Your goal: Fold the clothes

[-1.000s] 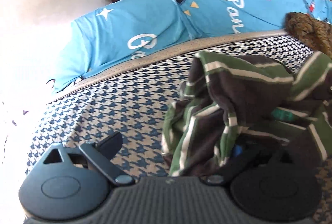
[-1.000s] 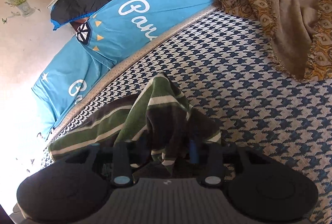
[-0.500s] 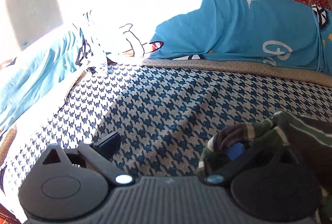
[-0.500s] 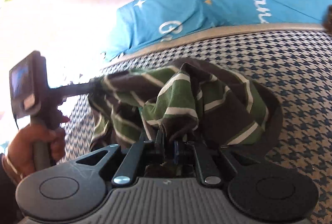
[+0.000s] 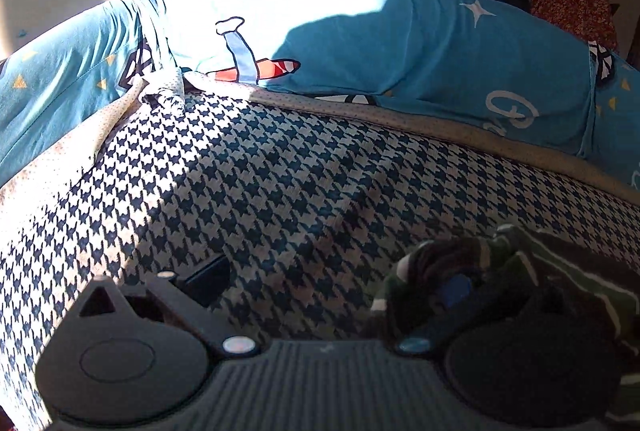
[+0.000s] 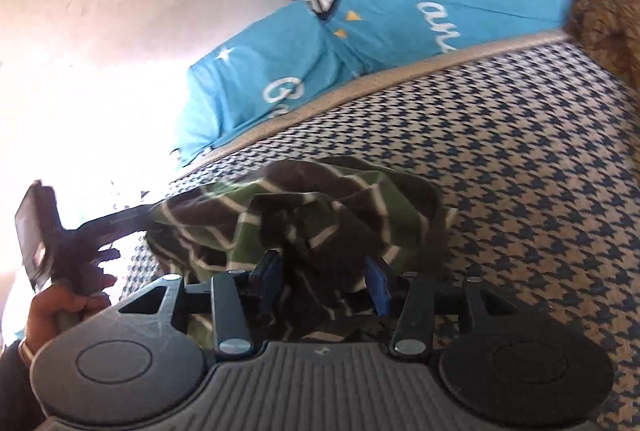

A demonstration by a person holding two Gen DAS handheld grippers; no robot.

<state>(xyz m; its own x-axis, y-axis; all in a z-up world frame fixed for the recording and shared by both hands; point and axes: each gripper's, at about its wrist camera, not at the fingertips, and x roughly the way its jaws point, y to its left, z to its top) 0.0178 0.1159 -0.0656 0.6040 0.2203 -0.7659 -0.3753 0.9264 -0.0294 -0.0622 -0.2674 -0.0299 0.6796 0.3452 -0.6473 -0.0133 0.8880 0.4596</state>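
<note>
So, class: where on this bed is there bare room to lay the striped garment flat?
Free: the houndstooth cover between the blue pillows and the green-and-brown striped garment. Crowded: its far right corner, under the brown fringed cloth.

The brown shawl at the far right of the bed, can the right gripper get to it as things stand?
Probably yes: only bare houndstooth cover lies between the right gripper and the shawl. But its fingers, now opening, are around the striped shirt.
</note>
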